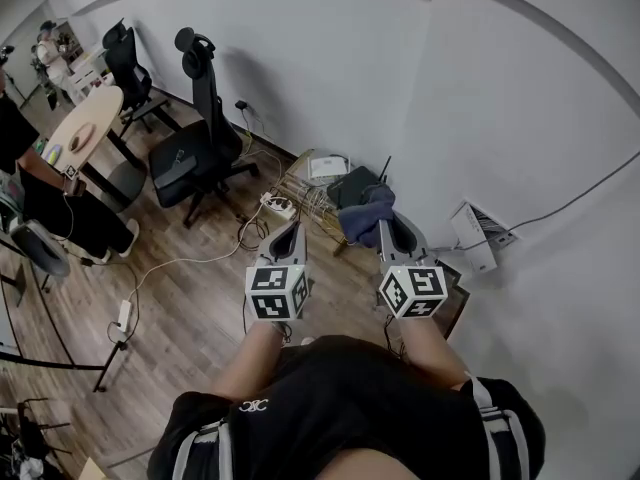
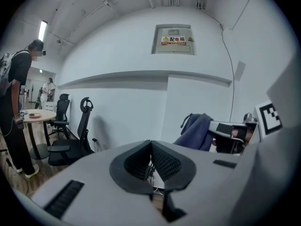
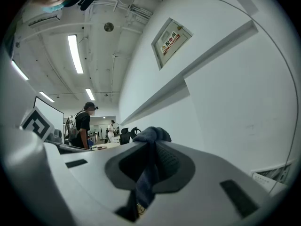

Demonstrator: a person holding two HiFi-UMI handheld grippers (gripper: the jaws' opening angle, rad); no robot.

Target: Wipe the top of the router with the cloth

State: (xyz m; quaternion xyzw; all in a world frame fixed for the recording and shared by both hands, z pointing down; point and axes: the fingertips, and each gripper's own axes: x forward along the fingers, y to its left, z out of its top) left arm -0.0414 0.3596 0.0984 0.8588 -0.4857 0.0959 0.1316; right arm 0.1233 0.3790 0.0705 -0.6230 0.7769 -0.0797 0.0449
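Your right gripper [image 1: 390, 223] grips the dark blue cloth [image 1: 362, 216]; left gripper [image 1: 293, 230] closed, empty. Lay it flat on the black flat router [image 1: 350, 183] just beyond.

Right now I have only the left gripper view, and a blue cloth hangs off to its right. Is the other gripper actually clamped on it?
Observer: Yes. In the right gripper view the right gripper is shut on the cloth, which runs down between its jaws.
Reviewer: And the router? I can't find it in my view.
Observer: The head view shows the black router low against the wall, just beyond the cloth. Whether the cloth touches it cannot be told.
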